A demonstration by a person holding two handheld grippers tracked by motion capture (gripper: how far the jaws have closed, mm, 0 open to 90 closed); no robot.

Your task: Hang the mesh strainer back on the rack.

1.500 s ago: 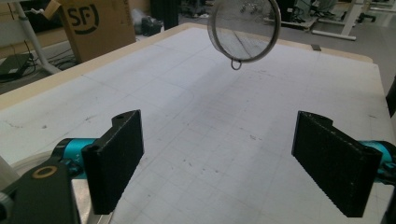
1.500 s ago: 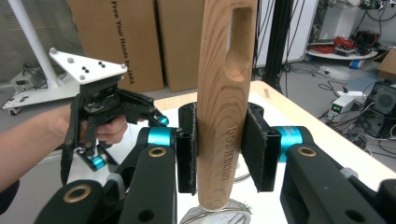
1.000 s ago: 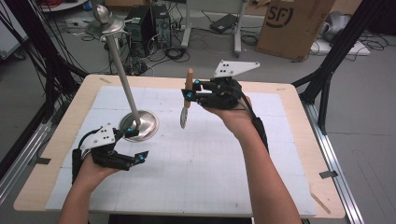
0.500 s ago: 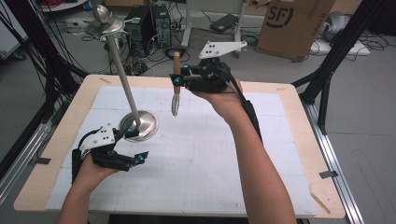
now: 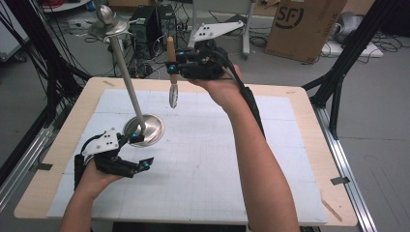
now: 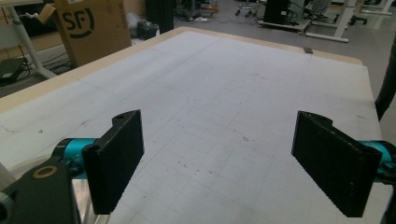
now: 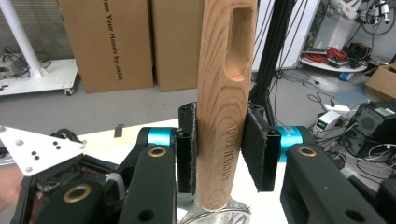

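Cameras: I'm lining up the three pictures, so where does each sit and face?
High view: above the person's side, facing down on the table; both forearms show.
Left gripper view: on the left claw, facing across the table.
Right gripper view: on the right claw, facing its wooden handle.
Shared: handle, high and right views.

My high view looks forward and down over the whole white gridded table mat [image 5: 203,159]. My left gripper view skims low across that same mat [image 6: 233,93]. My right gripper view sits close behind the wooden handle [image 7: 224,107], facing brown cardboard boxes [image 7: 107,42].
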